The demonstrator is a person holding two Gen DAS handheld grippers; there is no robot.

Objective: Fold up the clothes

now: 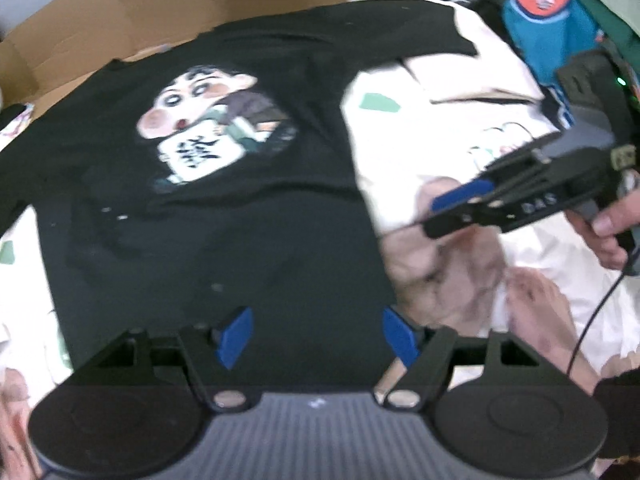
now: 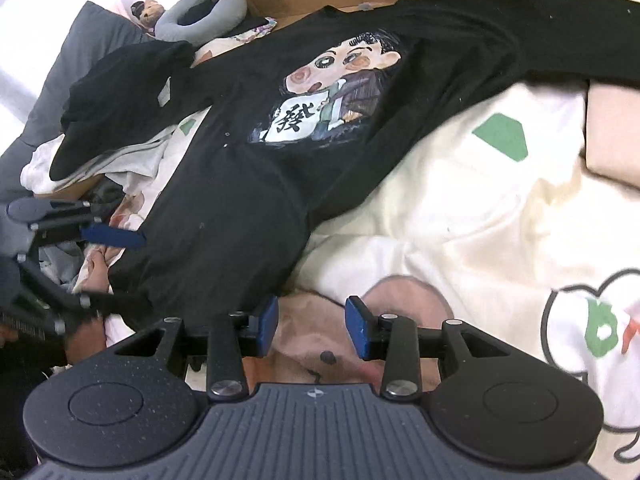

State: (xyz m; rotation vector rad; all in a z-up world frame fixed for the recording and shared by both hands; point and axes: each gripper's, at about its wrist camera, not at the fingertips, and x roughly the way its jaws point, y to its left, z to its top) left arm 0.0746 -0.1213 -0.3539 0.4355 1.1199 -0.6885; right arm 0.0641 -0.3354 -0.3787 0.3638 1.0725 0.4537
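The black T-shirt [image 2: 256,184] lay print-up across the cream bedspread [image 2: 460,216], hem nearest both cameras. Both claws stood open and empty: the left claw [image 1: 316,336] over the hem, the right claw [image 2: 312,326] over bare bedspread just off the shirt's edge at 5 o'clock. To fold well, each should probably pinch one hem corner, both layers together. Only the right wrist view showed the bunched sleeve [image 2: 116,96] at 10 o'clock; the left view was blurred.

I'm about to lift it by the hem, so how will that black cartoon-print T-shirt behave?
The black cartoon-print T-shirt looks thin and creased, so it will probably flop and drape. It seems light. Lying on the rumpled cream printed blanket, it may bunch rather than slide.
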